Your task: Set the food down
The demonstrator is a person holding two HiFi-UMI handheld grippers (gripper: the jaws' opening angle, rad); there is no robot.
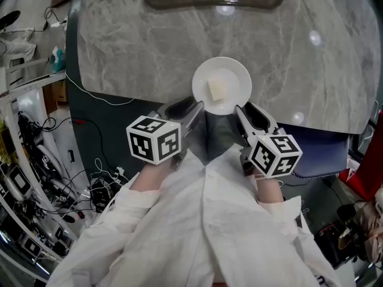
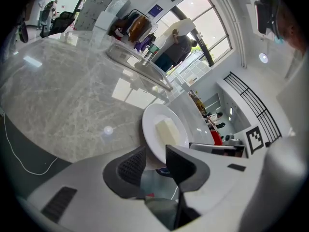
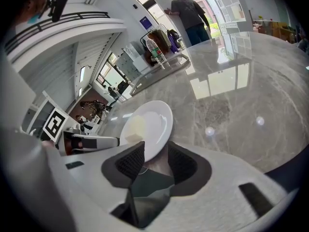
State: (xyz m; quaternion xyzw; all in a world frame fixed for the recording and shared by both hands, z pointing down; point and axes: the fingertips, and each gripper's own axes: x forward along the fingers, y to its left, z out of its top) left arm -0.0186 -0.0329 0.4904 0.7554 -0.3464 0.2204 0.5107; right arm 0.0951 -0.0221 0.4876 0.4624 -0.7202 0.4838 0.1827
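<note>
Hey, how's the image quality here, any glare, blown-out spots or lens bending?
Head view: lamp glare dots the table, whose edge bows. Left gripper view: windows blown out, corners black from the fisheye. Right gripper view: bright window reflection on the table, plate evenly lit.

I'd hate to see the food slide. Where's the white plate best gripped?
Likely the plate by its near rim, coming from the table edge, left tool and right tool either side. It lies flat with the food in the middle, so only the rim gives a lip; two holds keep it level.
</note>
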